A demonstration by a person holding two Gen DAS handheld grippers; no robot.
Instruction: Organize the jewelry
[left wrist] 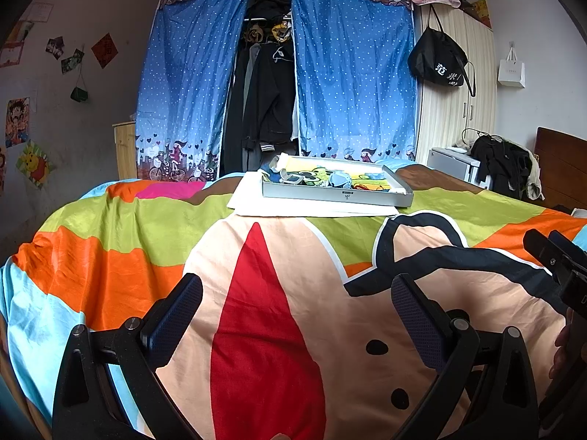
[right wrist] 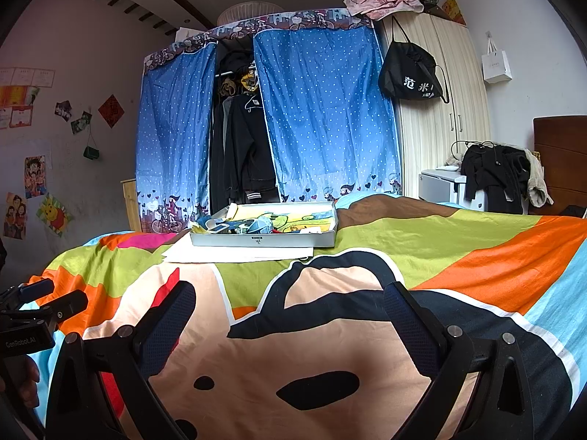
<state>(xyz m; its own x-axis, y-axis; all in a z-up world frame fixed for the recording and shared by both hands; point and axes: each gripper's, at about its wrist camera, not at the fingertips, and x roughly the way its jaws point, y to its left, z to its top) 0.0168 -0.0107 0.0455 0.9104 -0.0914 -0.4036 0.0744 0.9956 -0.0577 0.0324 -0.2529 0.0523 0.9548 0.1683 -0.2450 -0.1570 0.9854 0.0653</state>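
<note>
A shallow grey box (left wrist: 337, 195) (right wrist: 262, 239) sits on white paper (left wrist: 312, 208) (right wrist: 238, 253) at the far side of the bed. Inside it lie several small items on a yellow printed lining; they are too small to tell apart. My left gripper (left wrist: 296, 293) hovers open over the bedspread, well short of the box, holding nothing. My right gripper (right wrist: 290, 302) is also open and empty above the bedspread, with the box ahead and slightly left. The right gripper's body (left wrist: 557, 260) shows at the left wrist view's right edge, and the left gripper's body (right wrist: 40, 304) at the right wrist view's left edge.
A colourful cartoon bedspread (left wrist: 286, 293) (right wrist: 367, 330) covers the bed. Behind it stands a blue-curtained wardrobe (left wrist: 348, 80) (right wrist: 323, 117) with dark clothes. A cream cabinet (right wrist: 440, 117) with a black bag (right wrist: 411, 73) is at the right, beside a brown headboard (right wrist: 561, 161).
</note>
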